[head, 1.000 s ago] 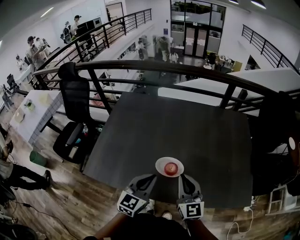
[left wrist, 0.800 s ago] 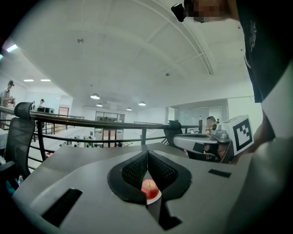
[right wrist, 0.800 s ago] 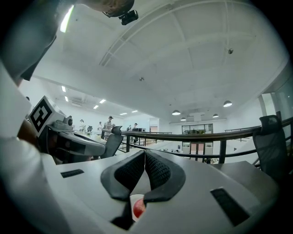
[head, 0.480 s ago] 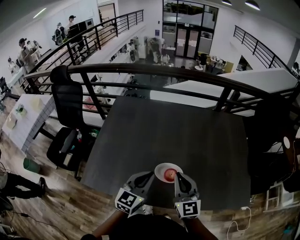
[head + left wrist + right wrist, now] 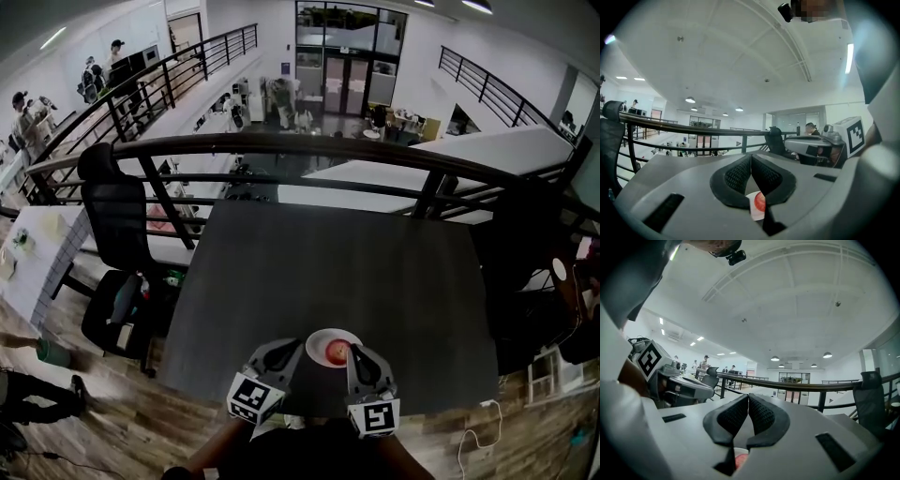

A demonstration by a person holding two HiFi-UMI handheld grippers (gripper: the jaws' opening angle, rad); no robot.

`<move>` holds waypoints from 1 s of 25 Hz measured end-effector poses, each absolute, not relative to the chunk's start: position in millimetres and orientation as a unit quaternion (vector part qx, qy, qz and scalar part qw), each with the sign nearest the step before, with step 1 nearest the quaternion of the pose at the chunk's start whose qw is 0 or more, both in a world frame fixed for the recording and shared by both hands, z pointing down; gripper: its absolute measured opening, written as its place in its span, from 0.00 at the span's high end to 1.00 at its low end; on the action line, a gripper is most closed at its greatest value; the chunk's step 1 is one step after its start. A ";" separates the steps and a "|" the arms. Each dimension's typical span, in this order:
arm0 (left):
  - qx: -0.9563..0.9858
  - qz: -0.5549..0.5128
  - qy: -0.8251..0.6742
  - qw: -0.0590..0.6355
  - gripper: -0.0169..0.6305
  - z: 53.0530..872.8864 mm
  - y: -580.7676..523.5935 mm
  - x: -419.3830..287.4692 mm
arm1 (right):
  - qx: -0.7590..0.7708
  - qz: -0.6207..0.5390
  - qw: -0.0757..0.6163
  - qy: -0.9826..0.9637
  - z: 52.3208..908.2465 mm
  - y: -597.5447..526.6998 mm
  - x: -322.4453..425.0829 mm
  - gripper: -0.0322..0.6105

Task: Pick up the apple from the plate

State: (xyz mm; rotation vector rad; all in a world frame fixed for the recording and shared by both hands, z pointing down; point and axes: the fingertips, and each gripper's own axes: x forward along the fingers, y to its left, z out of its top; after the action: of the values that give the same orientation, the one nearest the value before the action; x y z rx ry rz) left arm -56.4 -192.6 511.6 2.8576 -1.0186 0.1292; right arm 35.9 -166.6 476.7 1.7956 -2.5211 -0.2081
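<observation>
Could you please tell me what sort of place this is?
Probably an open-plan office or lab, up on a mezzanine: a dark table stands by a black railing, an office chair beside it, with people on a lower floor beyond.

Apple (image 5: 337, 352) on plate (image 5: 314, 344) at table's (image 5: 356, 272) near edge.

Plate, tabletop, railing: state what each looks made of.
Plate: white, smooth, faintly shiny; probably glazed ceramic, possibly plastic. Tabletop: dark grey, matte, uniform; likely laminate or painted board. Railing: slim black bars under a rounded rail; probably painted metal.
</observation>
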 end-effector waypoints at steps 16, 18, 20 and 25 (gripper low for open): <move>0.934 0.069 -0.339 0.084 0.94 538.6 -202.6 -25.1 | 0.556 -0.010 0.081 -0.827 536.5 -179.2 62.4 0.91; 0.933 0.075 -0.341 0.090 0.94 545.0 -203.8 -22.0 | 0.547 0.001 0.092 -0.832 549.5 -180.2 62.4 0.91; 0.931 0.082 -0.344 0.091 0.94 553.6 -205.0 -21.0 | 0.535 0.001 0.100 -0.839 558.7 -181.2 59.7 0.91; 0.927 0.083 -0.355 0.090 0.94 562.0 -219.7 -19.6 | 0.499 0.038 0.146 -0.853 592.2 -185.2 51.1 0.69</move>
State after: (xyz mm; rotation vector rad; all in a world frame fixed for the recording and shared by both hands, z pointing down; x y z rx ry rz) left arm -19.6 -219.7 562.0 2.7550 -1.0559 0.2463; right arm 51.1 -185.2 592.2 1.4380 -2.4558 0.1103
